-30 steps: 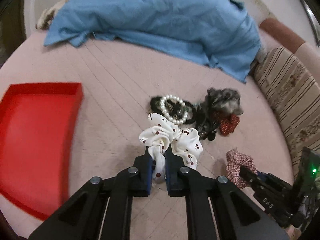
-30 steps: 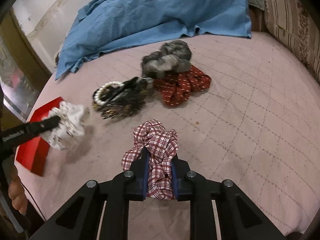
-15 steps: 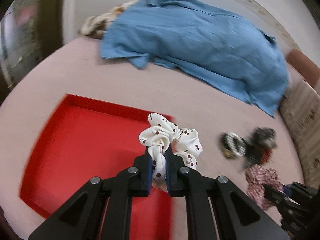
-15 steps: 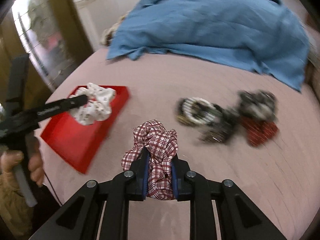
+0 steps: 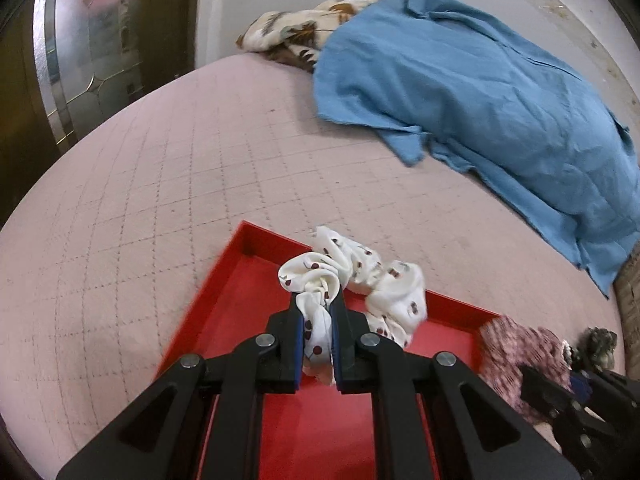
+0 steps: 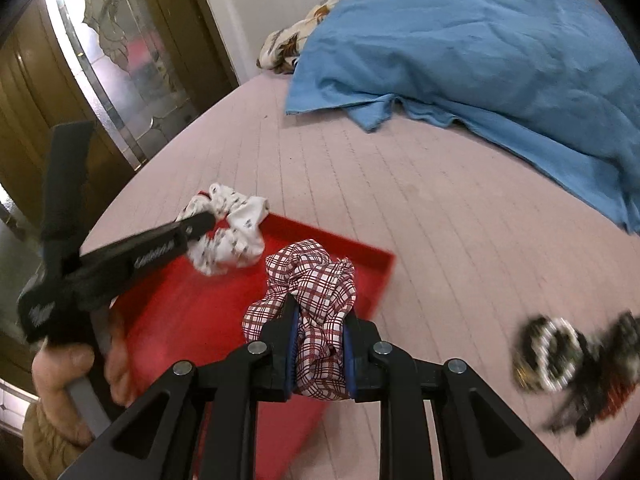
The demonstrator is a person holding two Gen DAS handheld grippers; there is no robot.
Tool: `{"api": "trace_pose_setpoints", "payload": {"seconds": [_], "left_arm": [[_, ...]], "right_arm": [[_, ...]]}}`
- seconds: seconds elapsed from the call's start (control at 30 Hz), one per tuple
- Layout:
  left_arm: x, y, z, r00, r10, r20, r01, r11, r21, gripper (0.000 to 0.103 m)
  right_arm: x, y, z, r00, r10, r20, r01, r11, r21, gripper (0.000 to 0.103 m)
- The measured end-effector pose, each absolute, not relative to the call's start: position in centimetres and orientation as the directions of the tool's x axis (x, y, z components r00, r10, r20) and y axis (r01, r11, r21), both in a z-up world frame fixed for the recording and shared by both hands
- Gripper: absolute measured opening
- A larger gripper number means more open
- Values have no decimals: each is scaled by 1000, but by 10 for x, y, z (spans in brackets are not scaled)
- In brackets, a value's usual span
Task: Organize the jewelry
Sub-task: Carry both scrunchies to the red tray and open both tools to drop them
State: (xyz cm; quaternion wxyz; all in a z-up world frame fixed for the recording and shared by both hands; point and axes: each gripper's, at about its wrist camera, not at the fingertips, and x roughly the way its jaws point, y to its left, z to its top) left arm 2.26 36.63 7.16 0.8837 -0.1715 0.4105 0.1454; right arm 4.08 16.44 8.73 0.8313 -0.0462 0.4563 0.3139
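Both grippers have swung over the red tray (image 5: 248,292), the left gripper (image 5: 316,336) clamping the white scrunchie (image 5: 360,276) and the right gripper (image 6: 320,344) pinching the plaid scrunchie (image 6: 316,280) above it, seemingly readying for release.

Two scrunchies are held up: one white cherry-print scrunchie (image 5: 352,280) and one red plaid scrunchie (image 6: 316,292). There is one red tray (image 6: 192,312) near left, one blue cloth (image 6: 460,48) far right, one floral cloth (image 5: 296,36) beyond it, and one blurred jewelry pile (image 6: 576,364) near right, its pieces uncountable.
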Motion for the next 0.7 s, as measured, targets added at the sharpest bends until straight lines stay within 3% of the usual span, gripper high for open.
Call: {"api": "trace_pose_setpoints", "payload": {"seconds": [0.27, 0.37, 0.53, 0.7], "left_arm": [[19, 384, 67, 612, 135, -779, -439, 877, -193, 14], [16, 386, 69, 621, 128, -773, -442, 872, -210, 23], [5, 388, 82, 664, 141, -734, -444, 864, -236, 46], [-3, 391, 89, 683, 149, -715, -455, 853, -257, 51]], "right_arm": [[69, 203, 57, 326, 470, -820, -546, 802, 243, 22], [69, 210, 51, 320, 463, -827, -549, 802, 237, 24], [64, 213, 55, 346, 458, -819, -560, 801, 211, 40], [58, 209, 68, 377, 459, -804, -570, 800, 189, 54]]}}
